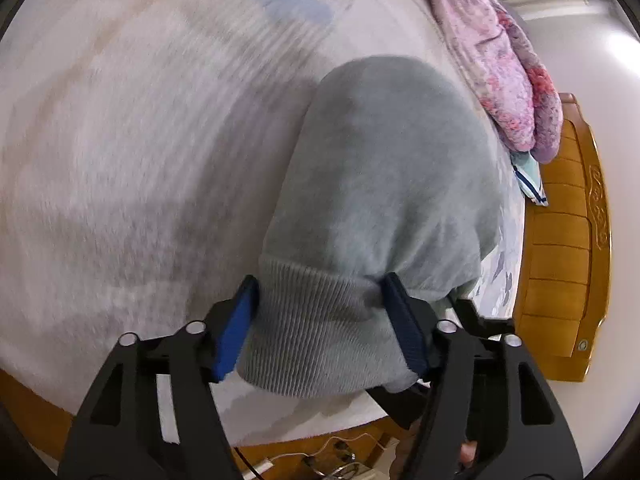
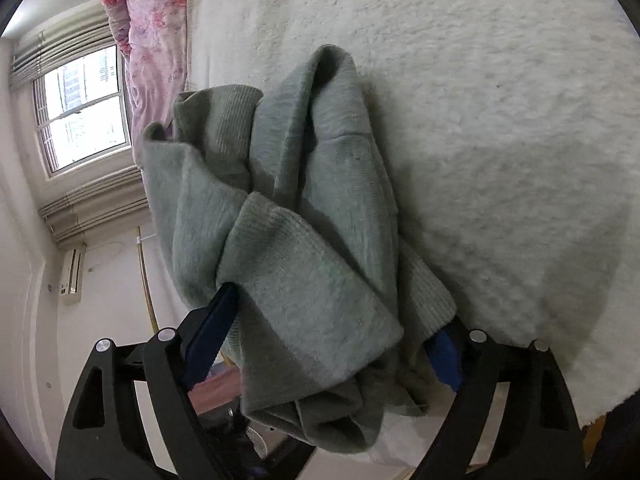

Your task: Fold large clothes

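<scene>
Both claws had grey-green knit between their blue pads. On the left gripper (image 1: 320,320) the jaws stood apart with the ribbed cuff (image 1: 320,344) of the sweater (image 1: 384,160) filling the gap and both pads against its edges, so it looked clamped on the cuff, though how firmly was hard to judge in the blurred view. From there the sleeve ran away toward the far side, lying on the bed cover (image 1: 140,140), a pale fleecy sheet with a faint blue patch farther off. The right gripper (image 2: 332,344) had its jaws wide, a thick bunch of the same sweater (image 2: 304,208) heaped between them and spilling over the near edge of the bed; whether its pads actually pressed the cloth could not be told. A pink floral quilt (image 2: 156,32) lay rolled along the far edge of the mattress. Beside the bed stood a carved wooden headboard (image 1: 560,240) against a white wall. In the right wrist view a window (image 2: 80,108) with pale curtains showed at the left, with an air conditioner (image 2: 72,272) mounted on the wall near it.
</scene>
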